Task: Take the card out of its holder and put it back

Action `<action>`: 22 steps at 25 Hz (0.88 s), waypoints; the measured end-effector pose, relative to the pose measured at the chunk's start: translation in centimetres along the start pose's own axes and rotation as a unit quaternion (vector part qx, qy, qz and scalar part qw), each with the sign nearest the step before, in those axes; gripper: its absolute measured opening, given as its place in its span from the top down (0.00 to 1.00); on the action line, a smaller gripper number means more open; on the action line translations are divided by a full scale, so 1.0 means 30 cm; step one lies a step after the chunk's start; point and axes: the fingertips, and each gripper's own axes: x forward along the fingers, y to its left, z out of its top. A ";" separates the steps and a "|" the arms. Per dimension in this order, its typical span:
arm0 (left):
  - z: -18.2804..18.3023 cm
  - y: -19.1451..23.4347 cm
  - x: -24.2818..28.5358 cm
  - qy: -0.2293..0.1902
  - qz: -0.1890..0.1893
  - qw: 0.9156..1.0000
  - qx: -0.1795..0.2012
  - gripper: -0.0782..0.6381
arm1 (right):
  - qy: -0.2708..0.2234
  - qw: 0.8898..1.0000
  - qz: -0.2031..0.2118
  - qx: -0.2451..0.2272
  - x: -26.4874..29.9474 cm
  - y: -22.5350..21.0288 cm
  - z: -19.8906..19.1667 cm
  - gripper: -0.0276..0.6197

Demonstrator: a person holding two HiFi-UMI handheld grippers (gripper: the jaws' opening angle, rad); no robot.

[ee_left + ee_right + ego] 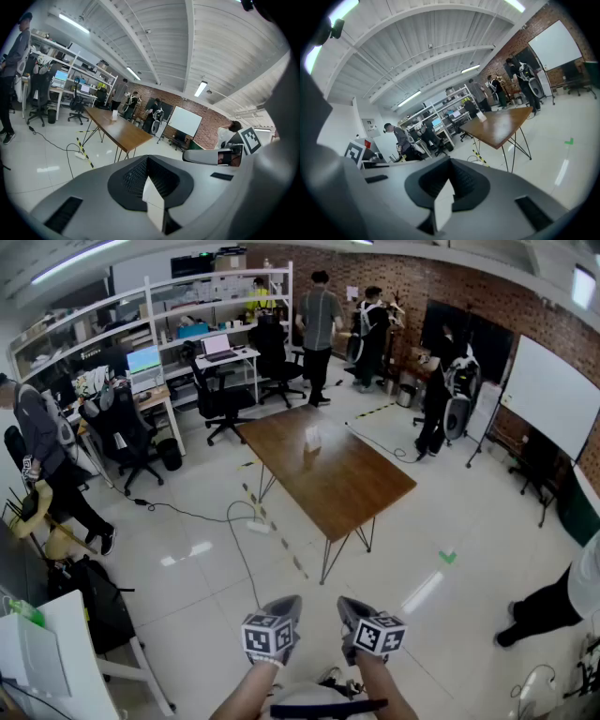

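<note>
Here left gripper [287,606] and right gripper [349,607] hold fingers closed together, well apart from the card holder [312,438].

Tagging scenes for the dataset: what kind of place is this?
Probably an open-plan lab or workshop office: desks with monitors below wall shelving, a whiteboard against a brick wall, and a wooden table standing mid-floor.

I see the table [328,474] as smooth, softly shiny wood on thin metal legs [328,561]. The floor [187,521] is glossy and my left gripper [287,606] is matt plastic.
</note>
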 end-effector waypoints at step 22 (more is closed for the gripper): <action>0.058 -0.005 0.163 0.005 0.027 1.000 0.002 0.89 | -0.001 1.000 0.014 0.020 0.060 -0.167 0.089 0.95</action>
